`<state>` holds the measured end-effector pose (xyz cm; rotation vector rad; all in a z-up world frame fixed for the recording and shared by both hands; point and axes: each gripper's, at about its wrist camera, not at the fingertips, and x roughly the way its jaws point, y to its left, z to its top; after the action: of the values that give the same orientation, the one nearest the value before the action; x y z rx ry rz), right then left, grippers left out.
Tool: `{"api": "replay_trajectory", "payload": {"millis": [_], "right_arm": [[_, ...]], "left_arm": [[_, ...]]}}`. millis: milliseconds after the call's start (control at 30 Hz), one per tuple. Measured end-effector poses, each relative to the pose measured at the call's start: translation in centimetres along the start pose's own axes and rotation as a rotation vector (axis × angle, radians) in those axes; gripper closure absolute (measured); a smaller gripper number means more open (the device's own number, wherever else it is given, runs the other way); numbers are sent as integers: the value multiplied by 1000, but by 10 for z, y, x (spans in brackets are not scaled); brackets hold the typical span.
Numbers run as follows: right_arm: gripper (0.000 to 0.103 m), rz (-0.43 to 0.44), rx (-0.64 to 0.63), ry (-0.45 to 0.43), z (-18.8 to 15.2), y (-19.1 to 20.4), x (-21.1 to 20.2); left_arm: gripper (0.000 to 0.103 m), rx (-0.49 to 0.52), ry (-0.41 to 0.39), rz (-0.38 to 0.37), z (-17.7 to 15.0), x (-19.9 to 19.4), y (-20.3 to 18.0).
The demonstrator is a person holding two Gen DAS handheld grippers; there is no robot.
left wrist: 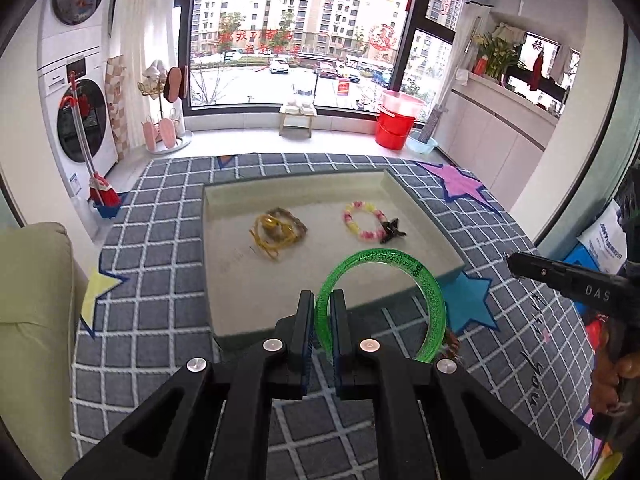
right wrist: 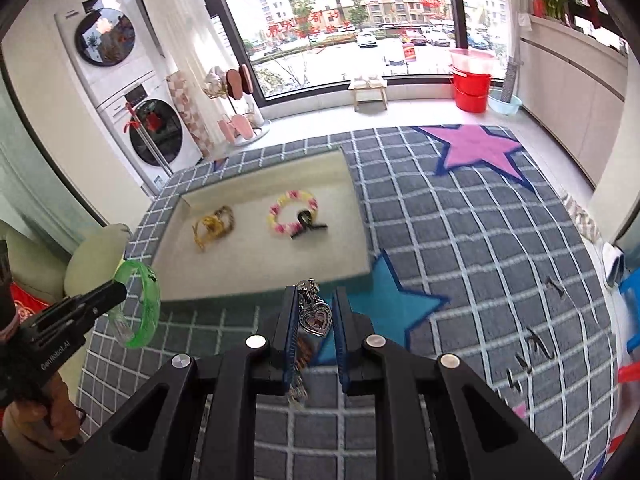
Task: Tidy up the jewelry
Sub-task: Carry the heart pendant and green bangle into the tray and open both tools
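The white tray (left wrist: 224, 292) lies ahead of and below both grippers on the grey checked rug (left wrist: 160, 216), so each carried piece has to travel forward and down over the tray's near rim.

On the left, the left gripper (left wrist: 322, 320) has its fingers nearly together, pinched on the rim of the green bangle (left wrist: 432, 292). The bangle stands on edge, its ring arching up and to the right of the fingers, its top already over the tray's near right corner. It is clear, glittery green plastic, rigid and smooth. In the tray beyond it, a tangle of yellow cord bracelets (left wrist: 276, 230) lies left of a pink and yellow bead bracelet (left wrist: 362, 222) with a dark clip (left wrist: 392, 232) touching its right side.

On the right, the right gripper (right wrist: 314, 312) also has its fingers drawn close, clamped on a heart pendant (right wrist: 318, 320) with a silver clasp sticking up past the tips and a chain hanging below. It hovers just short of the tray's near rim, over the blue star (right wrist: 392, 308). By my reading the left gripper is slightly nearer the tray floor.
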<state>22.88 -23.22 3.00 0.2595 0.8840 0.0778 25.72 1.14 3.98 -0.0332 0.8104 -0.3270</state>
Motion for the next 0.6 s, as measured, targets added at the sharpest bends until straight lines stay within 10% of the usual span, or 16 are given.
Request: {"api": "replay_trajectory", "payload": {"millis": [600], "right_arm": [[85,37,2,87,45,18,88]], "left_arm": [[81,6,73,60,34,72,25]]}}
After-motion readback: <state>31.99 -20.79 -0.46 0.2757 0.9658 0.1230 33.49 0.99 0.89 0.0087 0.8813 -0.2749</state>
